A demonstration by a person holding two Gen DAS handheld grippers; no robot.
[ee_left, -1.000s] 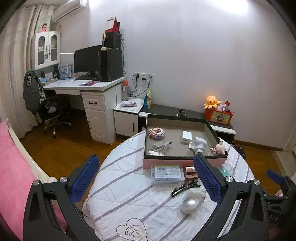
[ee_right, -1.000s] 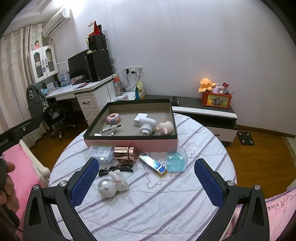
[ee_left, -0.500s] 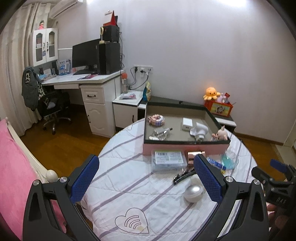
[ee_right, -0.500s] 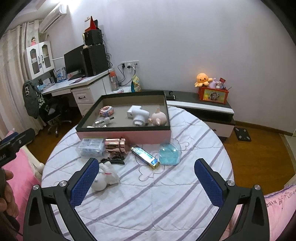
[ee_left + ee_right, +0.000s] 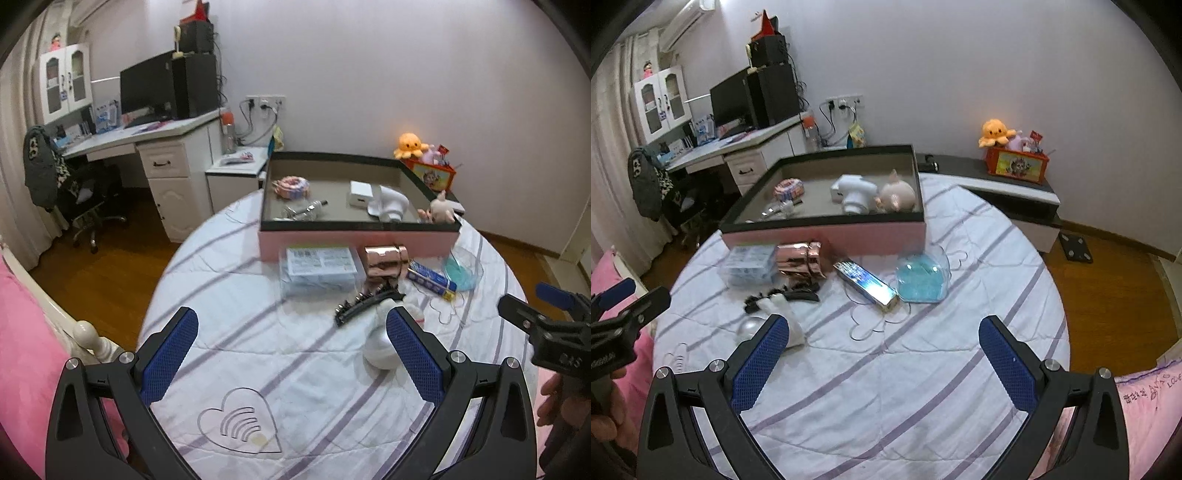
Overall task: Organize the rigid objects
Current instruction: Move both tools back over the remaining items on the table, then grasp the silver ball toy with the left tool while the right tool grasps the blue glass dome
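Observation:
A pink box with a dark rim stands at the far side of the round table and holds a hair tie, a small bottle, a white charger, a white device and a pig figure. In front of it lie a clear plastic case, a rose-gold cylinder, a black hair clip, a white round toy, a shiny blue-gold bar and a clear blue container. My left gripper and right gripper are open, empty, above the table's near side.
The table wears a white quilt with purple stripes. A white desk with a monitor and an office chair stand at the back left. A low cabinet with an orange plush is at the back right. Pink bedding borders both sides.
Both grippers have drawn back and lowered a little, so the table and box sit further ahead in view. Both stay open and empty. The objects have not moved.

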